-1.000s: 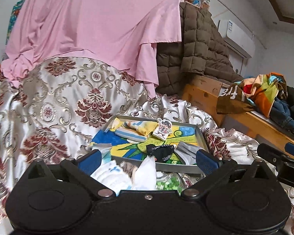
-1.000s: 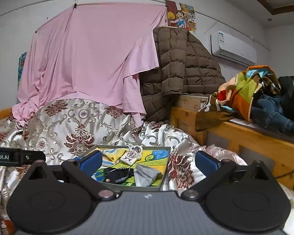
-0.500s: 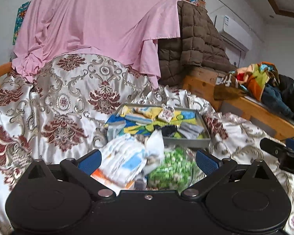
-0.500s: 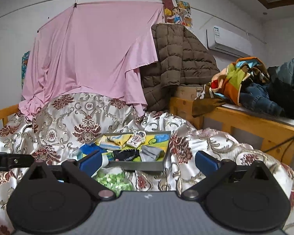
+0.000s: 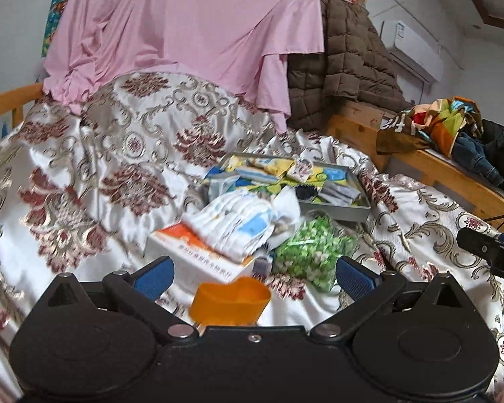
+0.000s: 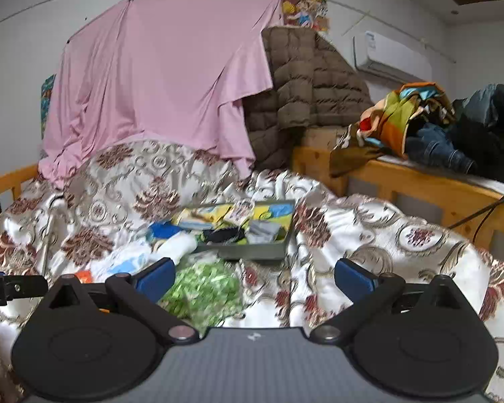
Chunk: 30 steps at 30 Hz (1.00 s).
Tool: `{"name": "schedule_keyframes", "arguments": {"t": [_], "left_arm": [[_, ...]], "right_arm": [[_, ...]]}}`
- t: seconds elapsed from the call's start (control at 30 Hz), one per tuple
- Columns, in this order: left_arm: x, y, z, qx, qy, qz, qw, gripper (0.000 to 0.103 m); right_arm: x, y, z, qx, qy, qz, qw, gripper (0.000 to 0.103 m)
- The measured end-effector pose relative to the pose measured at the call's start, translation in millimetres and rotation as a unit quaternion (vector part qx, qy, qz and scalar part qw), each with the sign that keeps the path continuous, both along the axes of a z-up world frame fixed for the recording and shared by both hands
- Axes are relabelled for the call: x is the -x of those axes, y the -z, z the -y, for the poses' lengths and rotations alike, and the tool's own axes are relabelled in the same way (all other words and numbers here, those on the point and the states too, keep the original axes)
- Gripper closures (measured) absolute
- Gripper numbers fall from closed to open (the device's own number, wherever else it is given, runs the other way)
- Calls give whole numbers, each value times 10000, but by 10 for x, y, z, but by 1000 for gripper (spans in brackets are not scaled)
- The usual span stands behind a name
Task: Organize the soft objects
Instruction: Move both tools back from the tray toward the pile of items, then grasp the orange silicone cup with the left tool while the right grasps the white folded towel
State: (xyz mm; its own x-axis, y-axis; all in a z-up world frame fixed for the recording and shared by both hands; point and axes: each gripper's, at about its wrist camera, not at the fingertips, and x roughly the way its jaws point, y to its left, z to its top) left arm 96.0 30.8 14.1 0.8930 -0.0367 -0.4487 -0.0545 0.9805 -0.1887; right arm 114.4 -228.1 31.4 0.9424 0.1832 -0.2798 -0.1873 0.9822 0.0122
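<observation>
A grey tray (image 5: 336,210) with a colourful liner lies on the patterned bedspread and holds several small socks and cloths; it also shows in the right wrist view (image 6: 252,252). In front of it lie a white and blue cloth bundle (image 5: 238,221), a green patterned bag (image 5: 314,252), a white and orange box (image 5: 191,252) and an orange cup (image 5: 230,300). My left gripper (image 5: 252,275) is open and empty, just short of the pile. My right gripper (image 6: 253,273) is open and empty over the green bag (image 6: 205,285).
A pink sheet (image 6: 158,84) and a brown quilted jacket (image 6: 305,77) hang behind the bed. A wooden ledge (image 6: 420,184) at the right carries piled clothes (image 6: 420,117). A dark cable (image 6: 487,208) runs down from it. The bedspread (image 5: 117,168) covers everything else.
Both grippers have pulled back from the tray. The cloth bundle, green bag, box and orange cup have come into view in front of the left gripper. Both stay open.
</observation>
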Motion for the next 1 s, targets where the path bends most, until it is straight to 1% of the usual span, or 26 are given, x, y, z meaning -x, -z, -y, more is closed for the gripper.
{"name": "schedule_keyframes", "arguments": {"t": [0.1, 0.2, 0.33, 0.47, 0.57, 0.73, 0.87, 1.0], "left_arm": [[45, 76, -37, 13, -84, -200, 9998, 1], [61, 139, -68, 26, -166, -419, 9990, 1], [37, 193, -125, 164, -240, -655, 9974, 1], [9, 229, -147, 194, -280, -785, 9963, 1], [-21, 249, -141, 203, -266, -872, 9956, 1], [-130, 279, -135, 149, -56, -1066, 9942, 1], [-304, 289, -144, 25, 132, -1244, 9921, 1], [-526, 286, -177, -167, 455, -1435, 9885, 1]], "right_arm": [[24, 71, -68, 61, -141, -172, 9997, 0], [33, 170, -189, 230, -334, -376, 9985, 0], [33, 304, -378, 484, -706, -642, 9943, 0], [29, 426, -530, 707, -974, -882, 9888, 0], [18, 483, -591, 803, -1074, -1013, 9858, 0], [-41, 560, -617, 818, -1167, -1231, 9821, 0], [-110, 604, -616, 813, -1192, -1369, 9800, 0], [-175, 626, -619, 785, -1230, -1389, 9795, 0]]}}
